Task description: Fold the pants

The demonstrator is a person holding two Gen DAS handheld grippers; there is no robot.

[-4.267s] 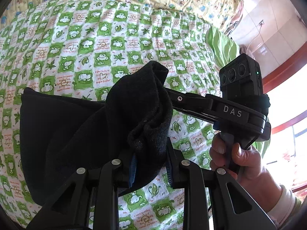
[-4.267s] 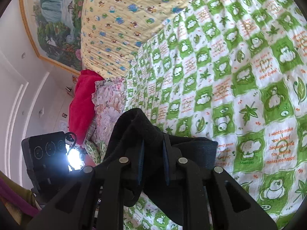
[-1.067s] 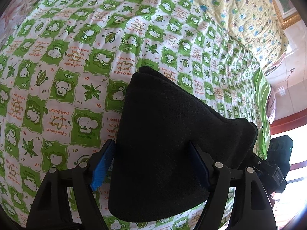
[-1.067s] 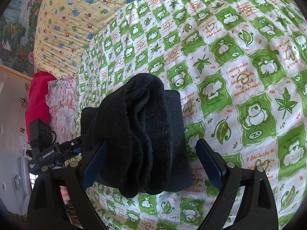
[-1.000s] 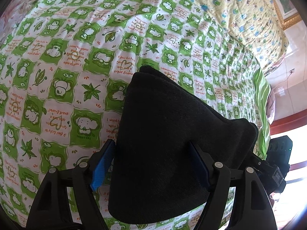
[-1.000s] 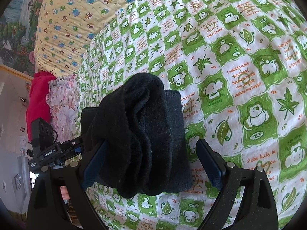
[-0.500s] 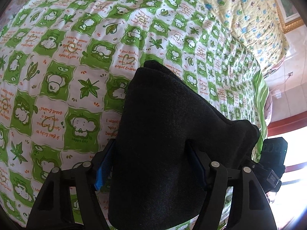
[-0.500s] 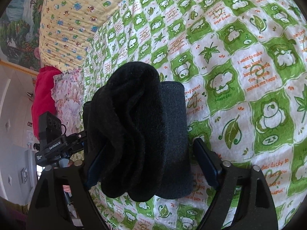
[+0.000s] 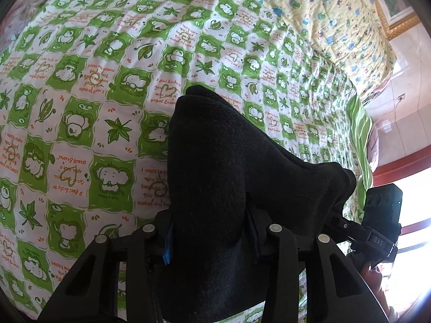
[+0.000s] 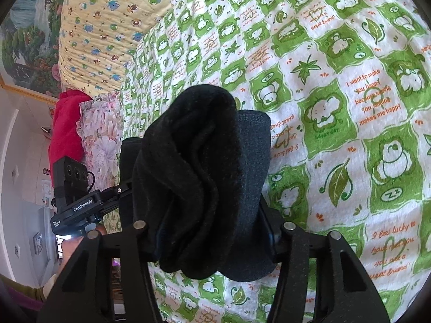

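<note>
Currently both tongs grip the black pants (image 9: pixel 215 167), lifted above the bed (image 9: pixel 80 86) with its green-and-white check cover. Left tongs (image 9: pixel 208 231): jaws narrowed onto a thick bundle of the fabric at lower centre of the left view. Right tongs (image 10: pixel 207 231): likewise clamped on a bunched, rolled edge of the pants at lower centre of the right view. The other handheld unit shows at the lower right of the left view and the lower left of the right view, so the two grips sit near each other on the same end of the garment.

Handling judgement: soft, knit-like cloth, limp, fairly thick, light; not slippery, not fragile. It sags and bunches between holds, so layers may slide apart when lowered. Best hold: the two outer corners of one edge, pulled apart to keep that edge taut. Whether every layer is caught in each grip cannot be told.
</note>
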